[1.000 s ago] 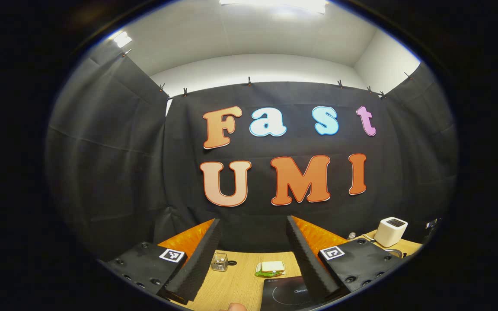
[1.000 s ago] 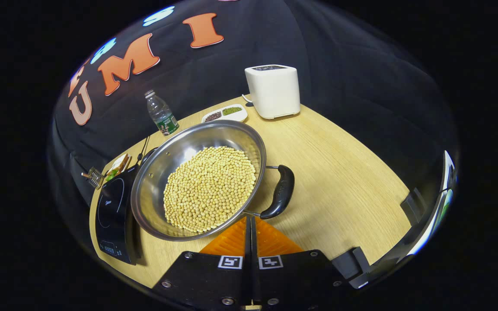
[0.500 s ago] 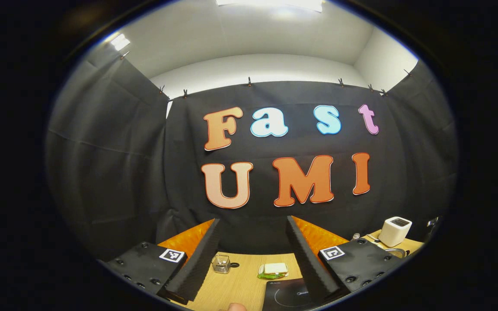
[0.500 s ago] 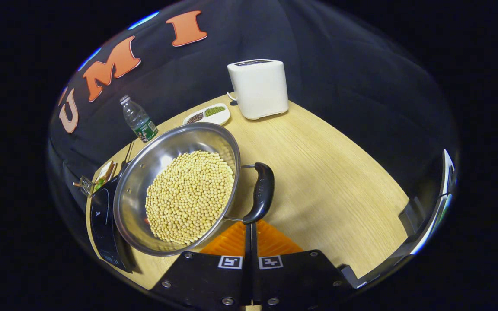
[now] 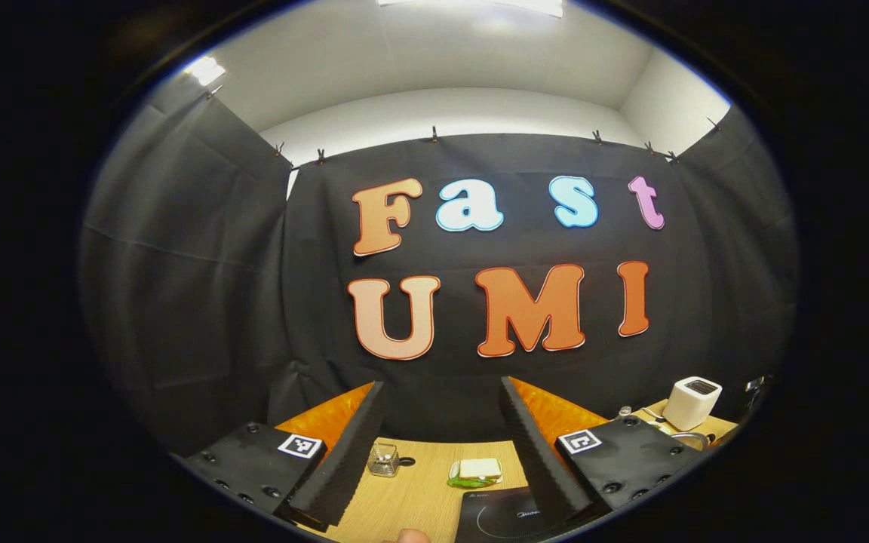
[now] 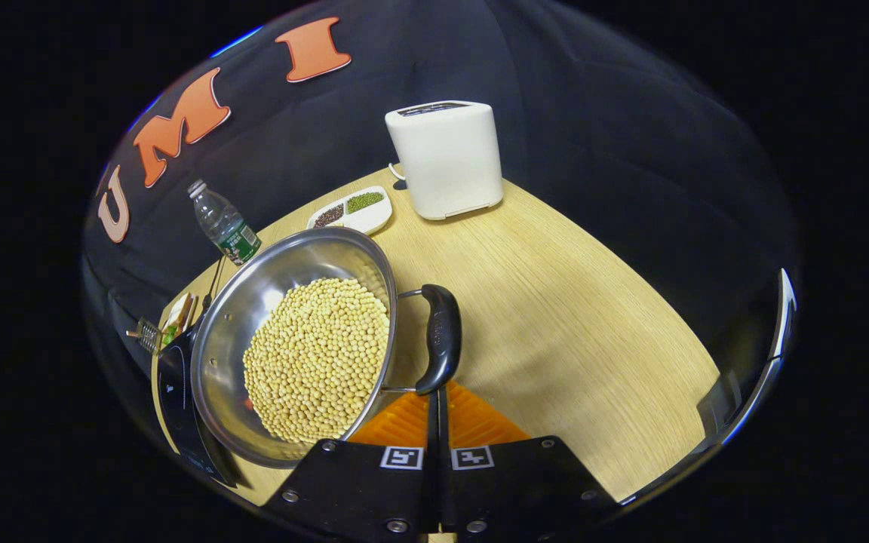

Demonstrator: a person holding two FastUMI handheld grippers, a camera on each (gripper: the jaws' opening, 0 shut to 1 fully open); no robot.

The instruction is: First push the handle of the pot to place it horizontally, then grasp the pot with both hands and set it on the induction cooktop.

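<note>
- The pot (image 6: 299,343), a shallow steel pan heaped with pale beans (image 6: 317,358), sits on the tabletop (image 6: 555,302) with its far side hard against, perhaps overlapping, the induction cooktop (image 6: 174,392); so it is close to where it must end up but not yet set squarely on it.
- Its dark loop handle (image 6: 440,339) sticks out on the side facing the right hand-held gripper (image 6: 434,403), lying roughly level rather than upright, which suits a sideways pinch.
- The right hand-held gripper has its two fingers pressed together with no gap, tips just at the handle's near end. I judge this a pushing posture: closed fingers make a firm nudging edge, and nothing is clamped between them.
- The left hand-held gripper (image 5: 440,445) is held high and level, fingers wide apart and empty, likely parked ready for the two-handed lift. Below it lie the cooktop's edge (image 5: 502,516), a wrapped sandwich (image 5: 476,471) and a small glass jar (image 5: 383,458).
- Farther off stand a water bottle (image 6: 222,222), a divided dish of seeds (image 6: 351,211) and a white toaster (image 6: 446,158), all clear of the pot's short path.
</note>
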